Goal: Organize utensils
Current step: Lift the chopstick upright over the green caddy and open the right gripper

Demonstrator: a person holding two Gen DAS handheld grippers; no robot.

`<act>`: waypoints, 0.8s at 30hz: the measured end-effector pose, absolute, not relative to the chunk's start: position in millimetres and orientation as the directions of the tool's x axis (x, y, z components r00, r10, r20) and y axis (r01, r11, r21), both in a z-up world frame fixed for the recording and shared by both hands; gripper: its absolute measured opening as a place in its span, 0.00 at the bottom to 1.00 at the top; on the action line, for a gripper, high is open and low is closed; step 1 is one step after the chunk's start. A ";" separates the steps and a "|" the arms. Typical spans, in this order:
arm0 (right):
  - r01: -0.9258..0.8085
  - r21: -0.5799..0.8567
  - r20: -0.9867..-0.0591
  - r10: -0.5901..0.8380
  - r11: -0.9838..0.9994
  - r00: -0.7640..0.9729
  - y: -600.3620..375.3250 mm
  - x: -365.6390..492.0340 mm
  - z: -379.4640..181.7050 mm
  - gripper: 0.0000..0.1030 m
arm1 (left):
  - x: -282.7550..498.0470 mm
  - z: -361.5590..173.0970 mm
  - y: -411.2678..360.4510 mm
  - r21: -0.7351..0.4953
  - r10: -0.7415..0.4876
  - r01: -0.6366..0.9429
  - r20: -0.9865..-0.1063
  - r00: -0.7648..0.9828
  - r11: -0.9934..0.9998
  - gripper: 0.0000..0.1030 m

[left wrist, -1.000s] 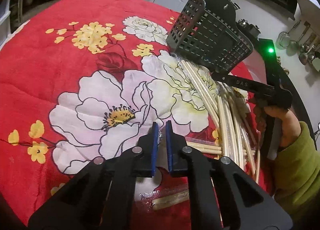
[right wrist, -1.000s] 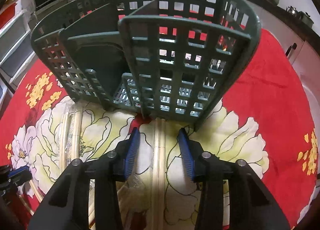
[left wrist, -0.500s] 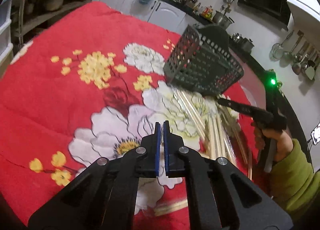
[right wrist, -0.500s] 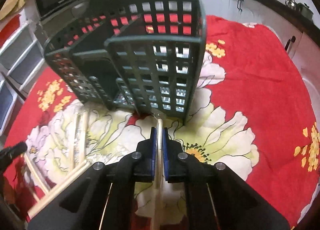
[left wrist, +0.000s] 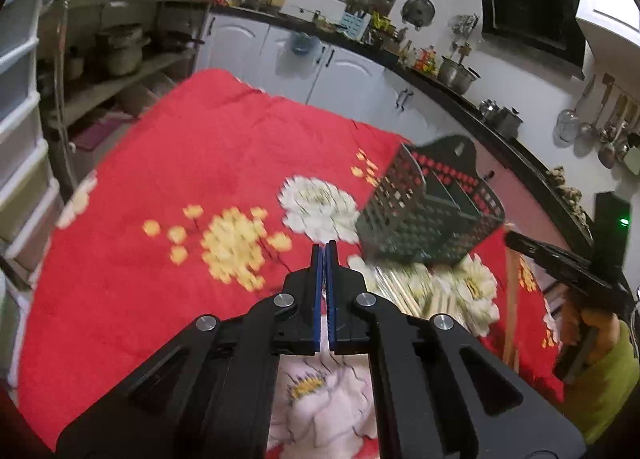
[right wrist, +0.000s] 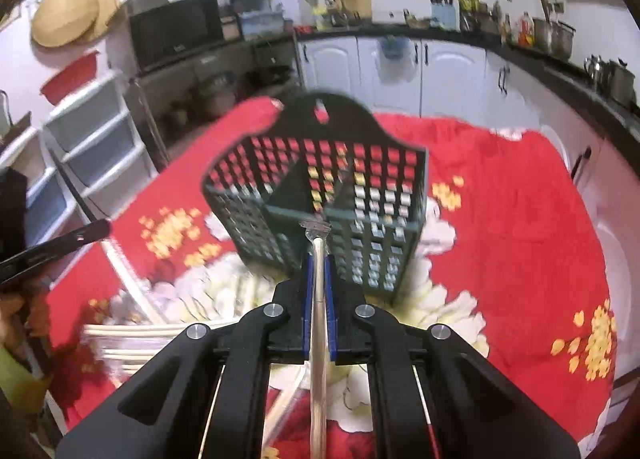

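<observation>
Both tools lifted; right tool [right wrist: 318, 279] clamps wrapped chopsticks [right wrist: 319, 339], left tool [left wrist: 325, 259] closed empty. Next, I tip them into basket [right wrist: 320, 195] at 12 o'clock.

This is a home kitchen. A dark countertop [right wrist: 460, 33] runs along the walls above white cabinet doors [right wrist: 452, 71], crowded with steel pots [left wrist: 456, 69], bottles and a knife block [right wrist: 444, 13]. A black range hood [left wrist: 532, 7] hangs above that countertop, ladles [left wrist: 608, 127] hang on the wall beside it, and a microwave [right wrist: 176, 31] sits left of it. Plastic drawers [right wrist: 92, 139] stand below the microwave.
</observation>
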State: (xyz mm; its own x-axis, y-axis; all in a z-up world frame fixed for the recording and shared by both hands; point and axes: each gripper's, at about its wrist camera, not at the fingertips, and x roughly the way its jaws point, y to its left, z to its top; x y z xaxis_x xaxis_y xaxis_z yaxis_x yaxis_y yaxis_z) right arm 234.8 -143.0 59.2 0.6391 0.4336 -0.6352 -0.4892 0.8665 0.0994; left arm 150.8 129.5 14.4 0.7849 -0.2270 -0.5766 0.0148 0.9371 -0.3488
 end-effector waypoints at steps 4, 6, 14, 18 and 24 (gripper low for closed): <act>-0.511 0.094 -0.581 0.464 0.854 0.668 -128.5 227.5 75.9 0.06 | 150.7 31.7 137.1 -0.332 -0.207 0.014 -0.553 0.807 0.943 0.00; -0.523 0.091 -0.551 0.480 0.848 0.683 -128.0 222.4 89.1 0.06 | 150.3 41.1 138.6 -0.326 -0.202 0.019 -0.538 0.819 0.945 0.00; -0.540 0.076 -0.451 0.512 0.838 0.731 -126.5 206.9 127.8 0.06 | 148.0 86.5 127.3 -0.318 -0.242 0.096 -0.458 0.855 0.943 0.00; -0.541 0.067 -0.402 0.519 0.839 0.754 -128.4 201.1 144.3 0.06 | 145.8 110.8 113.4 -0.307 -0.283 0.161 -0.410 0.867 0.938 0.00; -0.526 0.038 -0.339 0.506 0.850 0.793 -133.1 196.2 164.5 0.06 | 140.4 151.1 88.7 -0.263 -0.334 0.256 -0.315 0.888 0.930 0.00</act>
State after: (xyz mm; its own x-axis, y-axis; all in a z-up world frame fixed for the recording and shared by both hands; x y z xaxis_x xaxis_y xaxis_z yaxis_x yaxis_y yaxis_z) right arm 196.2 -133.1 164.5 0.7932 0.5061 -0.3387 -0.5257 0.8498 0.0385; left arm 140.4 88.7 151.1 0.8883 -0.3339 -0.3154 0.2563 0.9302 -0.2628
